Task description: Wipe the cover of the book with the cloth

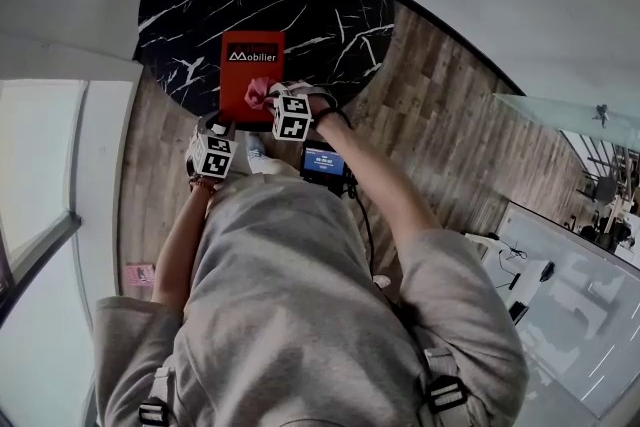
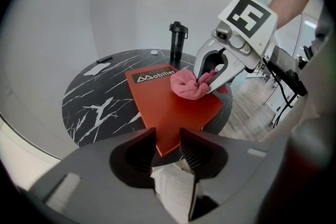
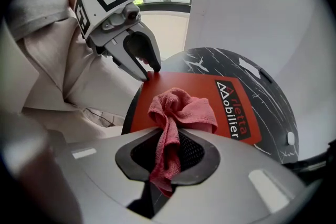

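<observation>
- Pinching the near corner of the book (image 2: 173, 107) with the left gripper (image 2: 168, 147), jaws part closed on the edge of the cover.
- Lying flat on the table (image 1: 330, 5), stretching away ahead of that gripper, with the near corner seemingly past the table rim.
- Clamping a hanging fold of the cloth (image 3: 181, 107) in the right gripper (image 3: 167, 152), jaws pressed together on it, with the bunched rest resting on the cover just ahead of the jaws.
- Could pull or turn the book out of the left pinch, being held at one corner only while pushed from above.
- Could drag the book further off the rim with a stroke toward the body.
- Could leave much of the cover unwiped, with so small a ball of cloth; far title end probably the hardest to reach.
- Could knock the two grippers together, working so near each other.
- Hard to judge how firmly the corner is held.
- Hidden in the head view: both pairs of jaws, behind the marker cubes.
- Not readable: small white things on the far part of the table.
</observation>
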Motion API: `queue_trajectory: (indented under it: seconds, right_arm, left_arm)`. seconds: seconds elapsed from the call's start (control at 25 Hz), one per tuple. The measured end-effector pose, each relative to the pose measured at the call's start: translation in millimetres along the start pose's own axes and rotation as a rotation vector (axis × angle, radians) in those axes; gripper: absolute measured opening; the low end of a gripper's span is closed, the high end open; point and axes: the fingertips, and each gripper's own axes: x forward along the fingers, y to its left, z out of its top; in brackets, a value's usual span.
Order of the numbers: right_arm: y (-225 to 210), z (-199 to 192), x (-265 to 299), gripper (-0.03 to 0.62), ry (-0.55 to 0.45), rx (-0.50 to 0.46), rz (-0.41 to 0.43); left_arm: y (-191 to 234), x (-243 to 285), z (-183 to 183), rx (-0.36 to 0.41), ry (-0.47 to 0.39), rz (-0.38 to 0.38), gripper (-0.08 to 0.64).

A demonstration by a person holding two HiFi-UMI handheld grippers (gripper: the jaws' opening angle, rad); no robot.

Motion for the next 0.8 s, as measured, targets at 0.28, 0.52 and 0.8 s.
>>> queue_trajectory:
  seconds: [0.28, 0.52, 0.8]
  right_arm:
    - [18.4, 1.6, 0.1, 0.071, 0.002, -0.002, 0.015]
    - [31.3, 5.6, -4.9, 0.071, 0.008, 0.027, 0.072]
    - [44.9, 8.3, -9.9, 0.069, 0.053, 0.006, 0.221]
  left_arm:
    - [-1.1, 0.8, -1.2, 0.008, -0.008, -0.009, 0.127]
    - [-2.5, 0.8, 0.5, 0.025, -0.031, -0.005, 0.114]
    - [-3.6, -1.3, -0.2, 0.006, -0.038, -0.002, 0.114]
